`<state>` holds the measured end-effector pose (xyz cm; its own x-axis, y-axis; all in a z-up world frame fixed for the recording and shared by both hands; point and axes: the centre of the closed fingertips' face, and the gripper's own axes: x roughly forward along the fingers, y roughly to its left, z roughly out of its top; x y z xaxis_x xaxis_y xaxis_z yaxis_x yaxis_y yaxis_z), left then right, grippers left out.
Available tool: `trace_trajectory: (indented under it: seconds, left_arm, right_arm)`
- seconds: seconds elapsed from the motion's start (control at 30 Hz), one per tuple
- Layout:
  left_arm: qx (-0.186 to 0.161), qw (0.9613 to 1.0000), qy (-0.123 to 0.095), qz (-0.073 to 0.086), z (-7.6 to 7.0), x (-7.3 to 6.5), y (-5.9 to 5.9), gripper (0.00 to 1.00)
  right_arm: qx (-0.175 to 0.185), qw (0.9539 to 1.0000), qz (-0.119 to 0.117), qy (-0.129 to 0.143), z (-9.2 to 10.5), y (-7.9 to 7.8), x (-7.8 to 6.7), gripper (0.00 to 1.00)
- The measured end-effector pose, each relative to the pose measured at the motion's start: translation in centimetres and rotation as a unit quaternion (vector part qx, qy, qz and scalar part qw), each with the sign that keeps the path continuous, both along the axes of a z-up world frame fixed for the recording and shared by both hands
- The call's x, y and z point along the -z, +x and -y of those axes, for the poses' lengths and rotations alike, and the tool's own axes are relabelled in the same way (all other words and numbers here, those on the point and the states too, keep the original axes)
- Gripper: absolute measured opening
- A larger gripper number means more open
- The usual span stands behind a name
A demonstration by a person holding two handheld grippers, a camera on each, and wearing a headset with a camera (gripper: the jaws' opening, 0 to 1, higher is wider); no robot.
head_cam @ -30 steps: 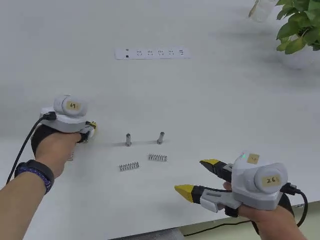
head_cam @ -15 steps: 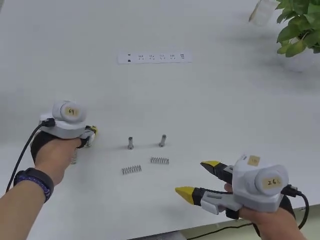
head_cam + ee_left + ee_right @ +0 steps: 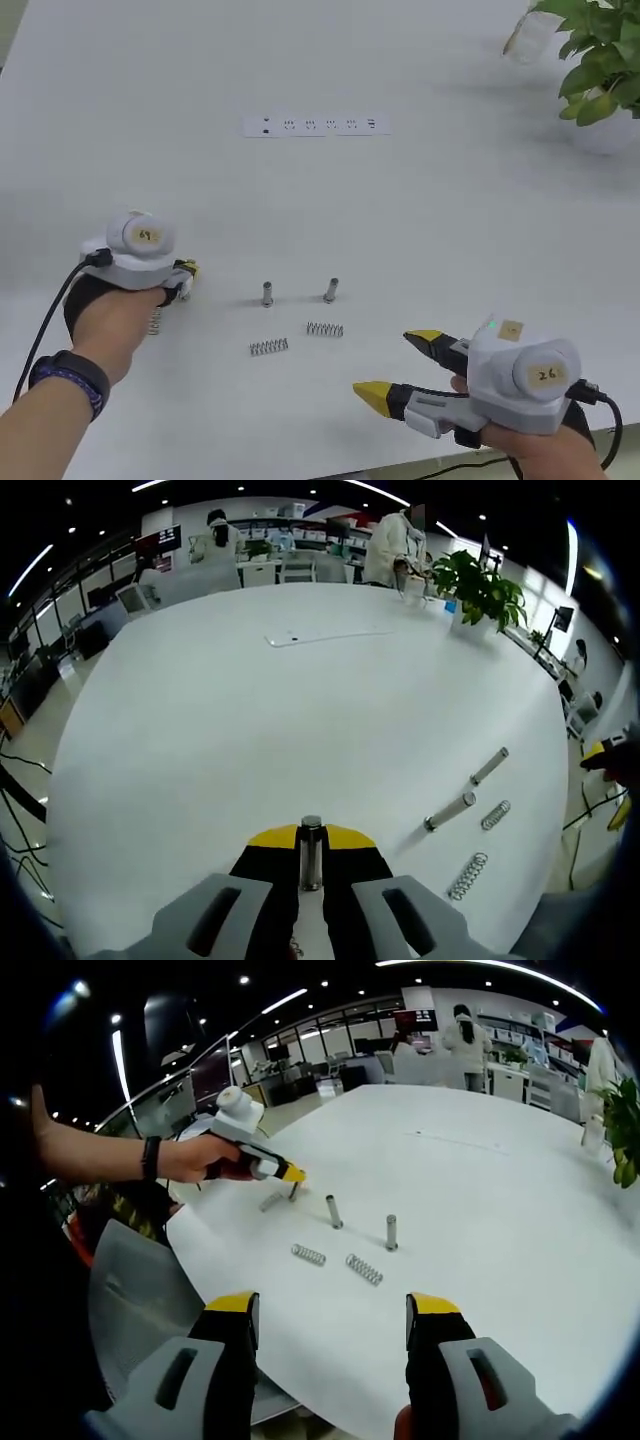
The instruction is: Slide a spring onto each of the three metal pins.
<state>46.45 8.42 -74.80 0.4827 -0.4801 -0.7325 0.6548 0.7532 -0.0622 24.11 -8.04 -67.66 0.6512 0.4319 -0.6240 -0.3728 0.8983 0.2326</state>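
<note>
Nearest me, at the near edge of the desk (image 3: 450, 220) toward its right corner, my right gripper (image 3: 398, 364) hangs with its jaws spread wide and nothing between them.

Just beyond it, around the middle of the near edge, two springs lie flat and apart from each other: the left spring (image 3: 268, 347) and the right spring (image 3: 325, 329). What looks like a third spring (image 3: 155, 322) lies further left, half hidden beside my left hand (image 3: 115, 310). That makes three springs, all lying off the pins.

A little further in, two pins stand upright side by side: the left pin (image 3: 267, 293) and the right pin (image 3: 331, 290). Each stands just behind one of the two loose springs, not touching it.

Level with them, toward the left edge, my left gripper (image 3: 185, 271) has its jaws closed on the third pin (image 3: 311, 852). In the left gripper view the pin rises between the yellow tips. I cannot tell whether its foot touches the desk. That is three pins in all.

Well beyond, toward the far edge, one power strip (image 3: 315, 125) lies flat. At the far right corner sits one plant (image 3: 590, 60), with a pale vessel (image 3: 525, 30) just beside it, too blurred to name.
</note>
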Motion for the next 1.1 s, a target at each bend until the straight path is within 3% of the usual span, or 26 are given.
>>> trace_trajectory:
  seconds: [1.1]
  left_arm:
    - [-0.006,0.9999,-0.002,0.010,-1.1,-0.7,-1.9,0.00]
  right_arm:
    - [0.010,0.9999,0.008,0.000,0.1,-1.1,-0.2,0.58]
